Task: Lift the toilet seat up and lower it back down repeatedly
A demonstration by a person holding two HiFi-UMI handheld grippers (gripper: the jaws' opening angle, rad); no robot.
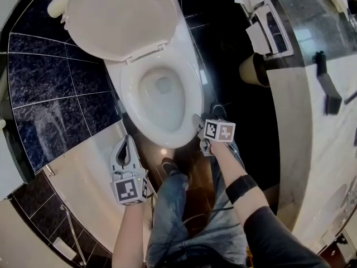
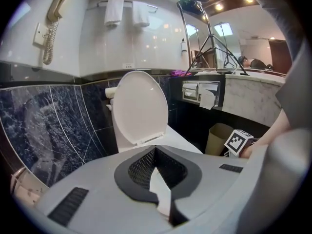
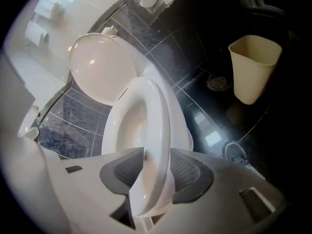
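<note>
**A:** The jaws of your right gripper (image 3: 157,157) are clamping the front rim of the white oval plastic toilet seat (image 3: 157,113), with a pad pressing on each face. The jaws of your left gripper (image 2: 155,151) are sitting together and empty, the seat well ahead of them.

**B:** Which step am I doing?

**A:** I'd judge you're holding it low on the bowl (image 1: 162,94). Next you're lifting, so follow the hinge's arc toward the raised white lid (image 1: 120,15) beyond the jaws. The seat is looking glossy and smooth.
</note>
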